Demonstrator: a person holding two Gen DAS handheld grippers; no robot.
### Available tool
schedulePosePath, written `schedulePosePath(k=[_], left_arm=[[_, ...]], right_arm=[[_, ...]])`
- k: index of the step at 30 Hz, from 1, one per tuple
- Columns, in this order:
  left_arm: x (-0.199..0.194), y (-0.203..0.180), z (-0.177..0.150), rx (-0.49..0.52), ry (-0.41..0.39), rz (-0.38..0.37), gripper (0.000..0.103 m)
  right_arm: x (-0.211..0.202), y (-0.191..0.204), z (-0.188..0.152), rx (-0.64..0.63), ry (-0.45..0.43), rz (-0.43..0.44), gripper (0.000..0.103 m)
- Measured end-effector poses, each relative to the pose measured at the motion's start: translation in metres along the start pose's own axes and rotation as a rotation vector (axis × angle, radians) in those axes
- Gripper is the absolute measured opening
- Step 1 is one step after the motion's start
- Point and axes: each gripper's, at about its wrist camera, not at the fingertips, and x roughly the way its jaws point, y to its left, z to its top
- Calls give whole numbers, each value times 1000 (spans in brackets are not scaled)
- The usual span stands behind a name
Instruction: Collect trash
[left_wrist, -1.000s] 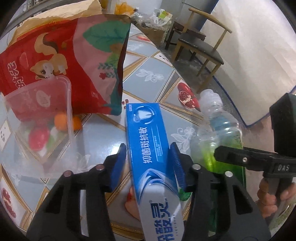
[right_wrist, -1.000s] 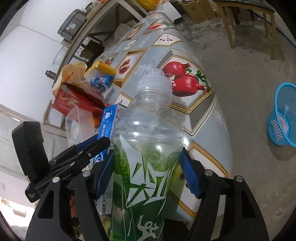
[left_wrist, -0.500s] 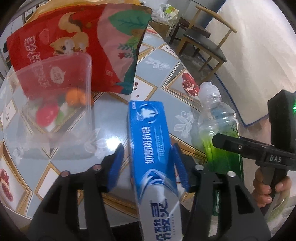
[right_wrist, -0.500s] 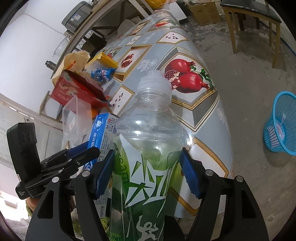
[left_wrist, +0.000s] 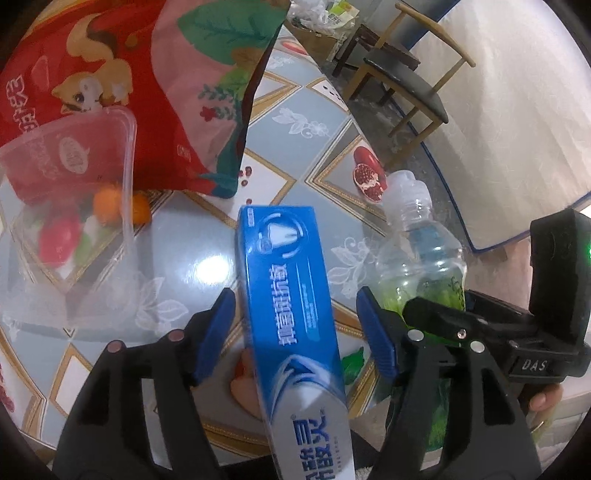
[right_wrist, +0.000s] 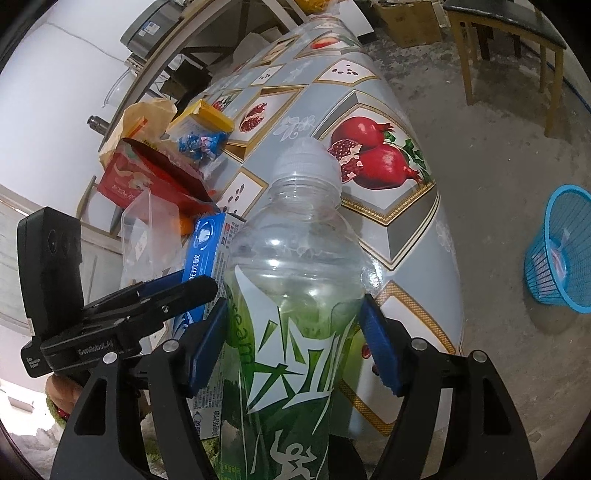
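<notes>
Toothpaste box (left_wrist: 291, 314) between left gripper (left_wrist: 295, 328) jaws (just opened, pads clear).

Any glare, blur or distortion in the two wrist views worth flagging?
Left wrist: bright glare spot on the glossy tablecloth, toothpaste box sharp, strong fisheye bending with dark corners. Right wrist: plastic bottle fills the centre, its clear upper half showing reflections; table edge curves heavily; blue basket near the rim stays readable. No motion blur in either.

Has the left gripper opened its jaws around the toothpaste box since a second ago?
Yes. The left gripper has just been opening: its blue pads now stand clear of the toothpaste box, which sits between them.
</notes>
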Motion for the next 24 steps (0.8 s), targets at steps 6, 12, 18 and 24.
schedulePosePath(k=[6,12,18,24], left_arm=[[12,-1,13,16,-12,79,62],[14,1,20,8,-13,74,49],[1,-2,16,22,-57,67,48],[-33,-14,6,70,-142,26,47]], right_arm=[[3,-1,6,3,3,1,71],[6,-2,8,4,2,10,72],[0,-3,6,6,-20,31,70],[-18,-7,0,11,-73,64,69]])
